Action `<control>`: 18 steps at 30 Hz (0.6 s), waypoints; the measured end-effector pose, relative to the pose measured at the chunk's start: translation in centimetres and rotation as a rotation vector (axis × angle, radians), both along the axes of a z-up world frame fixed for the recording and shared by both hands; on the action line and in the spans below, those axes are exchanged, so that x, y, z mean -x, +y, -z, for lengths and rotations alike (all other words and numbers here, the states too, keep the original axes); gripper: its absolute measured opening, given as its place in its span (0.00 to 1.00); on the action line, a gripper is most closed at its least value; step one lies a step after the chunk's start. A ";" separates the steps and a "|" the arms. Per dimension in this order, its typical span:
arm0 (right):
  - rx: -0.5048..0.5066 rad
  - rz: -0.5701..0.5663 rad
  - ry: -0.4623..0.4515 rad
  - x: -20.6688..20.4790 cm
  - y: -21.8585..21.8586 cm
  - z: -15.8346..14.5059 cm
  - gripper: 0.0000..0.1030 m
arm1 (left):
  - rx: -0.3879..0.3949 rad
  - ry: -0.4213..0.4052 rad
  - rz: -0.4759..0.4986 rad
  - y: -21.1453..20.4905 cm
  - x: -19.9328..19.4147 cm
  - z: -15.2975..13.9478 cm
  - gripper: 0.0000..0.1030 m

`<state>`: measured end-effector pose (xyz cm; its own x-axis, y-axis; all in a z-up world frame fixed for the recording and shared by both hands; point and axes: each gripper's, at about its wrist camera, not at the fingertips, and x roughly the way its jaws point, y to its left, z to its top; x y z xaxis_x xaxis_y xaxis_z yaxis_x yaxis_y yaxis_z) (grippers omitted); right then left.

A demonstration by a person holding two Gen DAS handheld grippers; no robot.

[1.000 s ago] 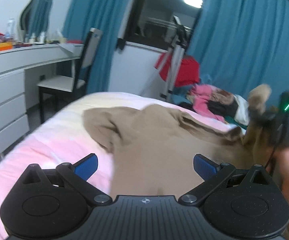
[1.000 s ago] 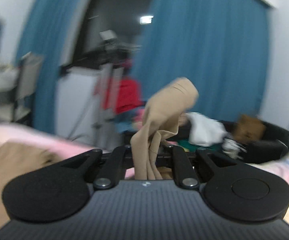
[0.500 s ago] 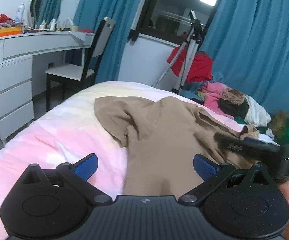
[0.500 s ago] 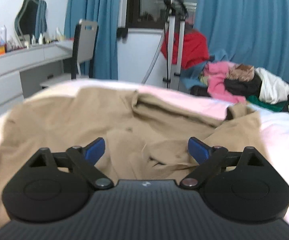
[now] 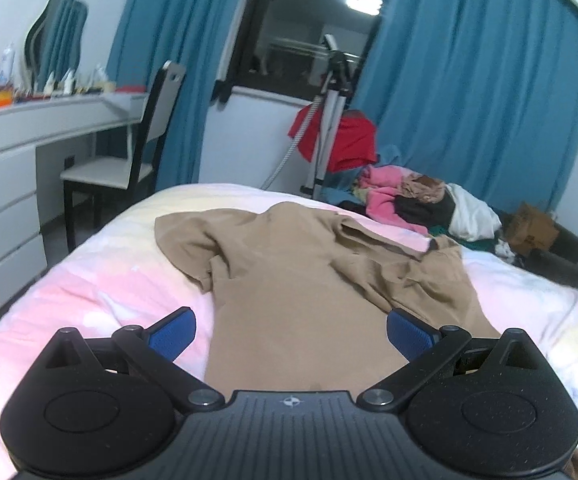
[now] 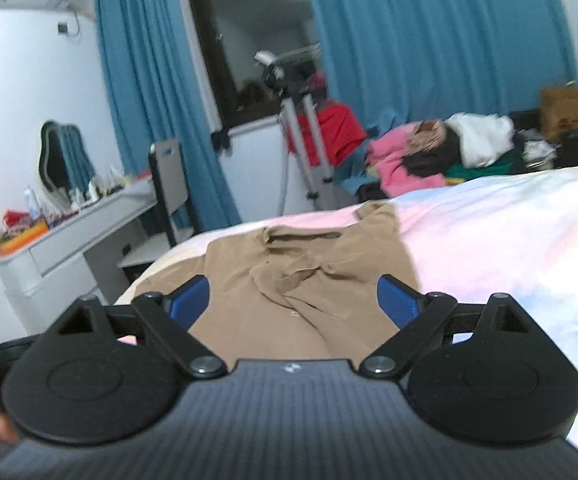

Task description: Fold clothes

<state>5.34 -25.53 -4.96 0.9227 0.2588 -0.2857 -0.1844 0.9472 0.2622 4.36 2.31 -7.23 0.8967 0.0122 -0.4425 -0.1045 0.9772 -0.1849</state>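
Note:
A tan long-sleeved shirt (image 5: 297, 280) lies spread on the pink and white bed (image 5: 101, 292). Its left sleeve is bunched at the far left and its right sleeve is folded loosely across the body. My left gripper (image 5: 291, 334) is open and empty, held above the shirt's near hem. In the right wrist view the same shirt (image 6: 309, 276) lies rumpled, with the bed (image 6: 509, 240) stretching to the right. My right gripper (image 6: 293, 304) is open and empty above the shirt.
A white dresser (image 5: 17, 168) and a chair (image 5: 129, 160) stand to the left of the bed. A tripod (image 5: 329, 120) with a red garment and a heap of clothes (image 5: 421, 200) lie beyond the bed's far edge, before blue curtains.
My right gripper held the tan sleeve up a second ago. It has let the sleeve go onto the shirt, opened, and drawn back. The left gripper stayed open and rose slightly.

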 end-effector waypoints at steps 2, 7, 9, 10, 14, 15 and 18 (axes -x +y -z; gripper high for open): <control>0.024 0.037 -0.024 2.2 -0.3 -0.2 0.90 | -0.022 0.003 0.015 -0.7 0.9 -0.2 1.00; 0.000 0.022 -0.135 5.3 -1.1 0.2 0.90 | -0.081 -0.009 0.061 -2.9 3.2 -1.1 1.00; 0.040 0.029 -0.207 6.3 -1.0 0.1 0.90 | -0.106 -0.030 0.071 -3.6 4.0 -1.4 1.00; 0.064 0.032 -0.235 6.7 -0.9 0.1 0.90 | -0.114 -0.043 0.075 -3.9 4.4 -1.6 1.00; 0.139 0.043 -0.270 7.0 -0.8 -0.1 0.90 | -0.131 -0.079 0.081 -5.0 5.6 -1.9 1.00; 0.134 0.038 -0.257 6.8 -0.9 0.1 0.90 | -0.133 -0.085 0.083 -5.3 5.9 -1.9 1.00; 0.123 0.031 -0.212 6.2 -1.0 0.8 0.90 | -0.134 -0.091 0.091 -6.3 6.3 -1.5 1.00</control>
<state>-0.81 -26.58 -5.72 0.9723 0.2049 -0.1121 -0.1938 0.9757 0.1026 -1.93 -3.98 -5.70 0.9331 -0.0172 -0.3592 -0.0038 0.9983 -0.0576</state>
